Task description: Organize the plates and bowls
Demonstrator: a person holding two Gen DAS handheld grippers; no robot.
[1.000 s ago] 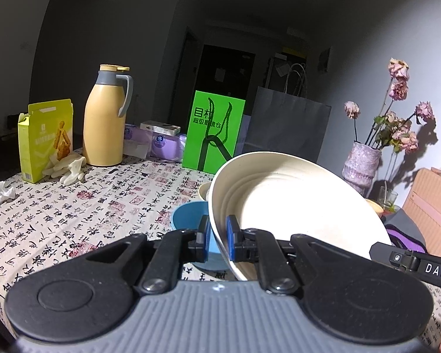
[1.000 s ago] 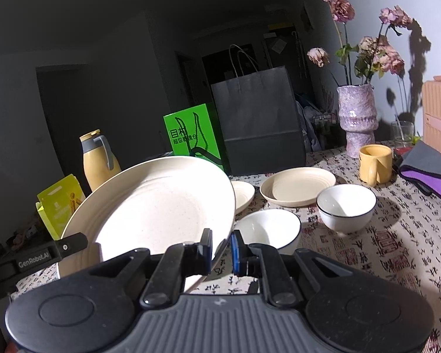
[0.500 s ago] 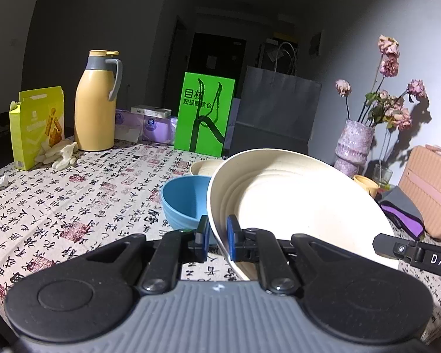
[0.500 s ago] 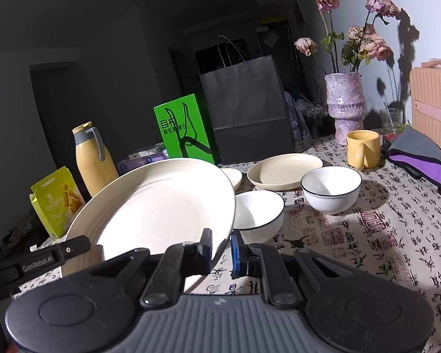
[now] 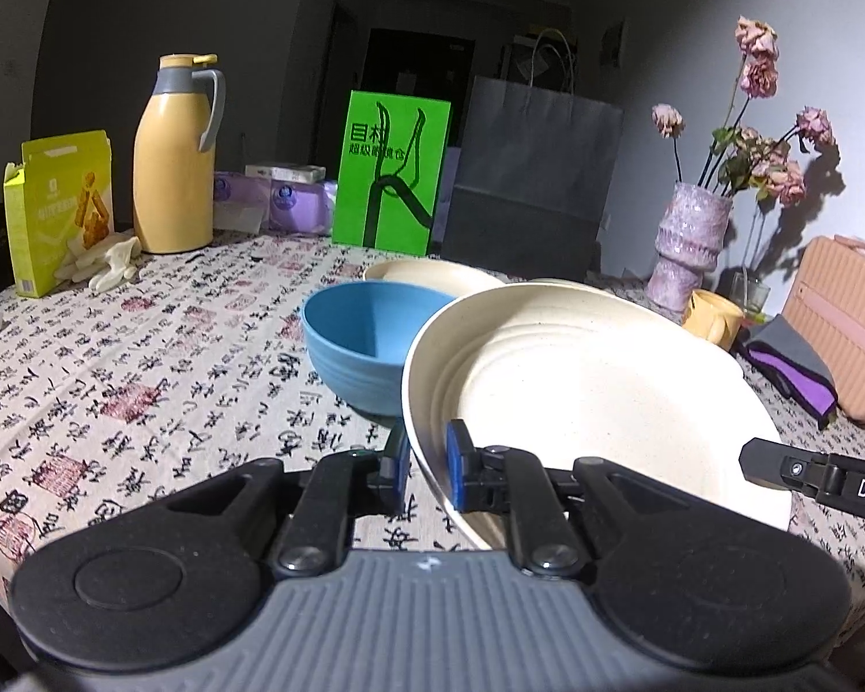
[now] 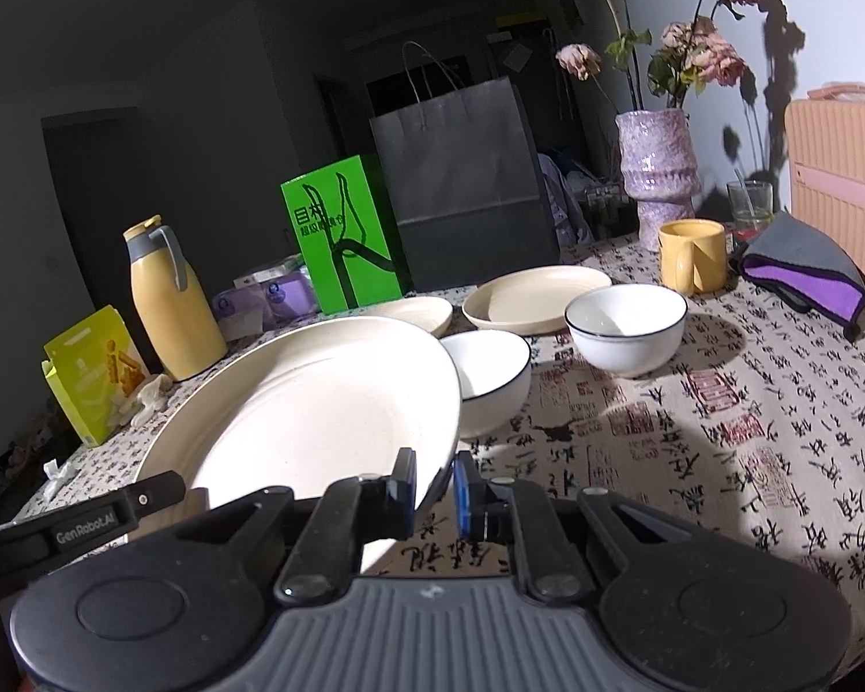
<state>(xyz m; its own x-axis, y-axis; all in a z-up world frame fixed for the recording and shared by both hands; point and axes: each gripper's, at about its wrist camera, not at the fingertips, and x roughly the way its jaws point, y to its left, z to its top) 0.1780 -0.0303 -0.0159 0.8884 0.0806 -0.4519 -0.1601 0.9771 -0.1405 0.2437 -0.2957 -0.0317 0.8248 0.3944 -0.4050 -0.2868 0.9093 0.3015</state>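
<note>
**Large plate held at both rims above the surface**

Left gripper (image 5: 427, 470): fingers narrow, pinching the near-left rim of the large cream plate (image 5: 594, 398). Right gripper (image 6: 435, 487): fingers narrow, clamped on the plate's opposite rim. The plate sits tilted between the two, above the patterned surface (image 6: 721, 432).

Just behind the plate on its left side: blue bowl (image 5: 369, 340). Just behind the plate on its right side: white bowl with dark rim (image 6: 490, 380). A second white bowl (image 6: 625, 328) sits right of that one. Further behind the plate: two small cream plates (image 6: 536, 297). Beyond these, yellow mug (image 6: 692, 254). Farthest from the plate: green box (image 6: 343, 236), dark paper bag (image 6: 461, 184), purple vase (image 6: 657, 173), yellow thermos (image 5: 173, 155).
</note>
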